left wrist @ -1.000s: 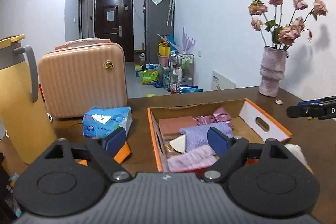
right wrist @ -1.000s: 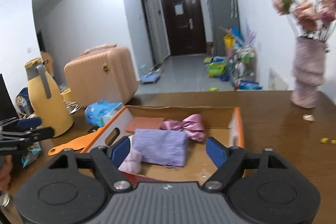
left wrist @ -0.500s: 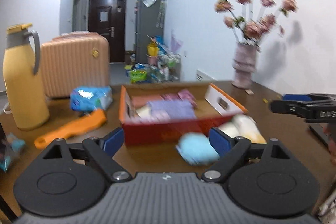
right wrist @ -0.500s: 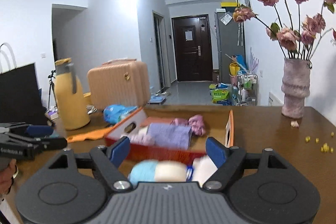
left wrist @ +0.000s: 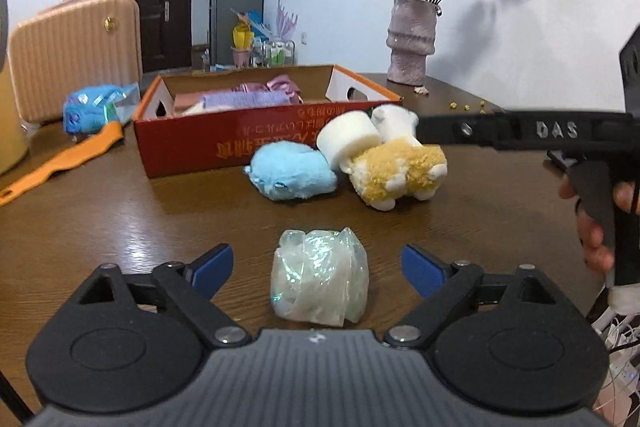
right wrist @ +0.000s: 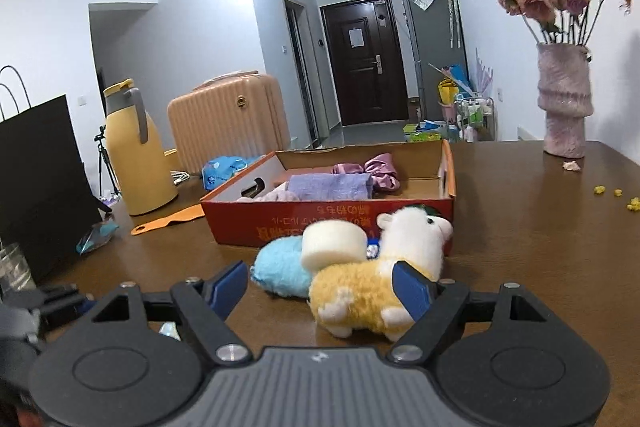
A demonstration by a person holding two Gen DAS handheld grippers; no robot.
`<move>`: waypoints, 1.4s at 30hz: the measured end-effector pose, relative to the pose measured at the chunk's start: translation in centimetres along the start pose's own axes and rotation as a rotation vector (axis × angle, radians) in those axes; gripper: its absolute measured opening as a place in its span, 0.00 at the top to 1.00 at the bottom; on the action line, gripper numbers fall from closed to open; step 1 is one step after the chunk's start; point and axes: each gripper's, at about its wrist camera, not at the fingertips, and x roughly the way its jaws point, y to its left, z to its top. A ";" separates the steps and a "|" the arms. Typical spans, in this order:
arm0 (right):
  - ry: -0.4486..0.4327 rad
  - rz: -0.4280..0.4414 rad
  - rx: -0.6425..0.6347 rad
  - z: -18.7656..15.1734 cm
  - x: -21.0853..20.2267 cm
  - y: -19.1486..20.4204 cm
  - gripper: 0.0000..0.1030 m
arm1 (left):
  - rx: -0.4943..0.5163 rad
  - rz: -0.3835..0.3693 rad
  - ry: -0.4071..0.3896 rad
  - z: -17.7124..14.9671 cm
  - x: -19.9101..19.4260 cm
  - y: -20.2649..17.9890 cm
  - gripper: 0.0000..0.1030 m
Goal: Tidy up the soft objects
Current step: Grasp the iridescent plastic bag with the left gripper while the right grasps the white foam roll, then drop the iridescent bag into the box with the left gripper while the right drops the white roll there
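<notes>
A crinkly, plastic-wrapped pale bundle lies on the brown table between the fingers of my left gripper. The jaws are closing a little, and neither pad touches the bundle. Beyond it lie a blue plush, a white foam cylinder and a yellow-and-white alpaca plush, all in front of the red cardboard box holding folded cloths. My right gripper is open around the alpaca plush; its left pad stands clear of the plush. One of its fingers crosses the left wrist view.
A pink vase of dried roses stands at the back right, with yellow crumbs nearby. A yellow jug, peach suitcase, blue tissue pack, orange strip and black paper bag occupy the left.
Both grippers drew back from over the box and sank toward the table. The plush toys, foam cylinder and wrapped bundle came into view in front of the box.
</notes>
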 end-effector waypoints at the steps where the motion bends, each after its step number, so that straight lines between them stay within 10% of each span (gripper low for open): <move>1: 0.004 0.001 0.003 0.2 0.8 -0.1 0.24 | 0.001 0.005 0.012 0.0 0.6 0.1 0.18; 5: 0.014 -0.011 -0.008 1.0 4.5 0.0 0.24 | -0.013 -0.025 0.074 0.0 2.6 1.1 0.52; 8: 0.046 -0.036 -0.026 1.3 7.3 0.1 0.27 | -0.020 -0.047 0.074 -0.2 3.0 1.7 0.56; 11: 0.101 -0.065 -0.044 1.3 9.5 0.1 0.52 | -0.039 -0.057 0.067 0.1 2.9 2.3 0.57; 21: 0.080 -0.027 -0.009 1.4 9.0 -0.8 0.60 | -0.065 -0.092 0.042 2.0 3.3 3.4 0.58; 29: -0.047 0.076 -0.033 7.5 6.5 -2.2 0.59 | -0.137 -0.235 -0.065 11.1 5.7 5.6 0.57; 38: 0.044 -0.083 0.008 15.8 20.9 -10.8 0.57 | -0.129 -0.168 0.157 21.1 23.9 5.3 0.54; 42: 0.128 -0.139 0.051 15.6 26.3 -12.7 0.49 | -0.193 -0.133 0.193 21.8 28.0 5.6 0.25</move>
